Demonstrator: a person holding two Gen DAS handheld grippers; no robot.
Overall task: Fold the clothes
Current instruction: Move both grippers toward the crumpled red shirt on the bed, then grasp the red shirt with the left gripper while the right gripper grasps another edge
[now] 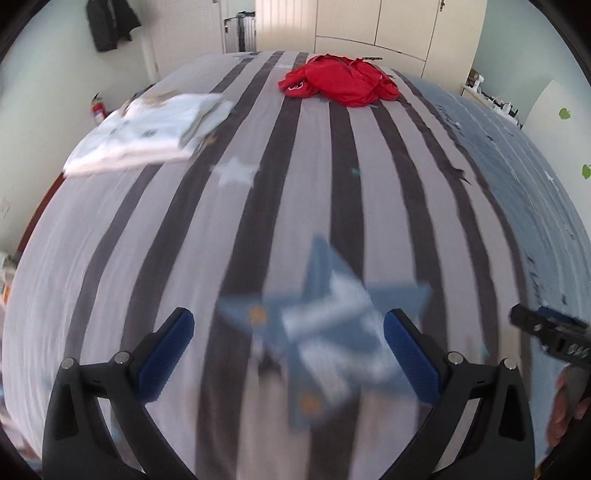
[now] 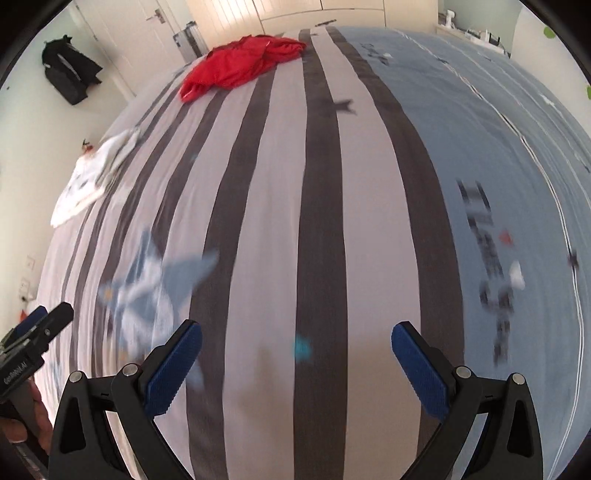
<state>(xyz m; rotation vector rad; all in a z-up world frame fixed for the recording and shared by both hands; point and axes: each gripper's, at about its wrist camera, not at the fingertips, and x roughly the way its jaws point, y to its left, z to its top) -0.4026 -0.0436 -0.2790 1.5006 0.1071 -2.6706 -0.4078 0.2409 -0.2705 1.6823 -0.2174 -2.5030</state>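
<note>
A crumpled red garment (image 1: 340, 83) lies at the far end of the striped bed (image 1: 258, 240); the right wrist view shows the red garment (image 2: 240, 64) far away at upper left. A folded white patterned cloth (image 1: 147, 133) rests near the bed's left edge, and the same white cloth (image 2: 94, 173) appears at the left in the right view. My left gripper (image 1: 288, 332) is open above a blue star print, holding nothing. My right gripper (image 2: 297, 345) is open too, over grey and dark stripes, empty. Both views are motion-blurred.
The bedcover (image 2: 498, 147) turns blue on its right side. A white wardrobe (image 1: 369, 26) and a door stand beyond the bed. A dark jacket (image 1: 110, 22) hangs on the left wall. A red fire extinguisher (image 1: 99, 110) stands by the bed's left side.
</note>
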